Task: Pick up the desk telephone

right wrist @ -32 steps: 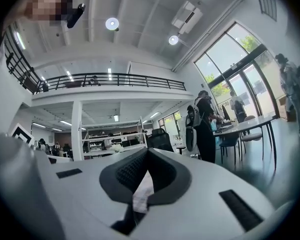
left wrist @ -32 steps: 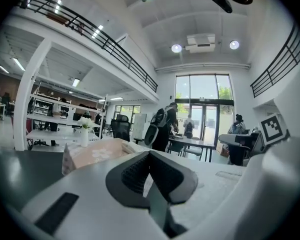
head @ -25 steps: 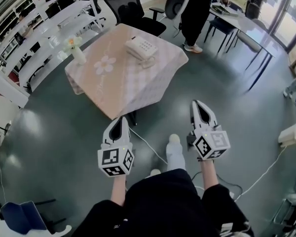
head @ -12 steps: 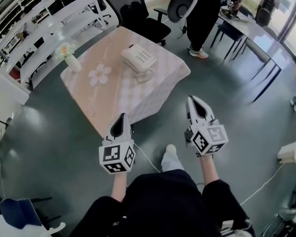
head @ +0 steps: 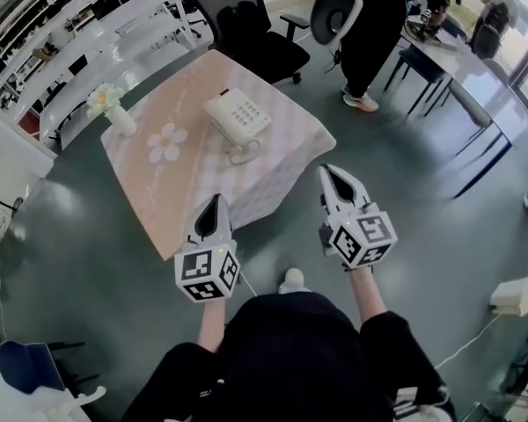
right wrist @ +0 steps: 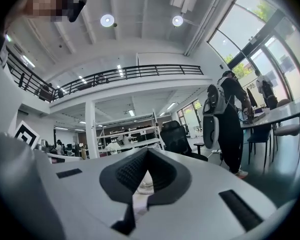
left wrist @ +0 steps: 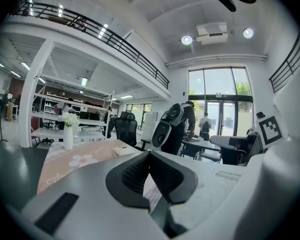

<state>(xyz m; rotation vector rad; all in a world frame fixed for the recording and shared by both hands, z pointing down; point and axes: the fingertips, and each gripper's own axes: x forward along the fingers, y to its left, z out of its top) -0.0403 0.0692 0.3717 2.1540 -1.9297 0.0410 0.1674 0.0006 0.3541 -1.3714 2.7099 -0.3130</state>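
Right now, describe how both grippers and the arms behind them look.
The left gripper and right gripper match: white shells tapering to a point, black ribbed pads inside, and a cube with black-and-white square markers at each rear. The person wears a black top; its sleeves leave the forearms bare.

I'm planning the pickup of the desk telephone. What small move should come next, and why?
Probably step closer to the table first: the left hand-held gripper and right hand-held gripper are both shut, empty, and only near its front edge, while the desk telephone sits farther back.
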